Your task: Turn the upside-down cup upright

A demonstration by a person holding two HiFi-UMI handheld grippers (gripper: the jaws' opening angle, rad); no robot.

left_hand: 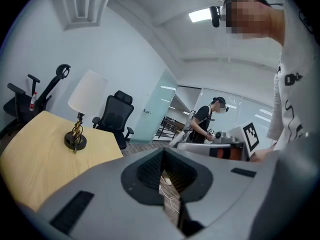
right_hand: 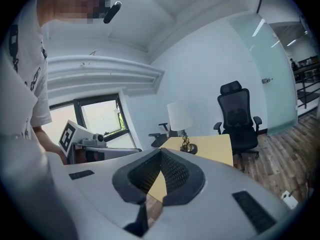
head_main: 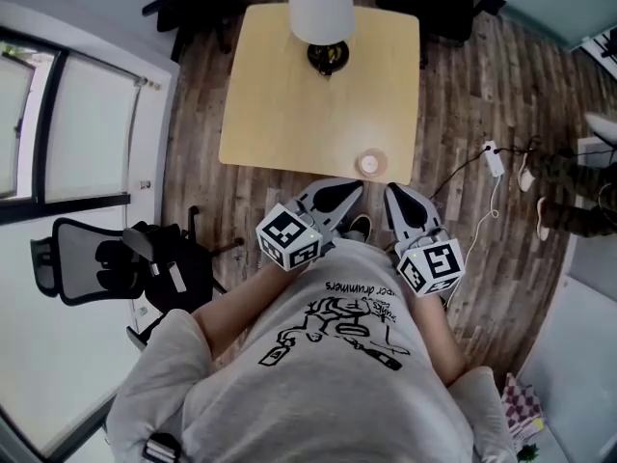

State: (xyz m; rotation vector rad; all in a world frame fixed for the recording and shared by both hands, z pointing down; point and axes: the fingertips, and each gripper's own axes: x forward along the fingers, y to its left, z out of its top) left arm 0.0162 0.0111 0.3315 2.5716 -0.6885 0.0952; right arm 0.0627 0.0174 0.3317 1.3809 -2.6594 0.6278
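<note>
Cup (head_main: 370, 163) stands, axis vertical, on the surface (head_main: 280, 114), near its front edge, toward the right corner. Left gripper (head_main: 353, 187) and right gripper (head_main: 393, 192) are up by the chest, fingers together and empty. Cup lies ahead, between them, neither clearly nearer.

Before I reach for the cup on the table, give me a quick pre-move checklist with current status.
1. Left gripper empty: ok, jaws together with nothing between them.
2. Right gripper empty: ok, jaws together, nothing held.
3. Jaws ready for a grasp: not ok, both are shut.
4. Cup located: ok, by the near edge of the table, just ahead of both grippers.
5. Cup's orientation: cannot tell from above.
6. Lamp away from the cup: ok, it stands at the far edge.
</note>
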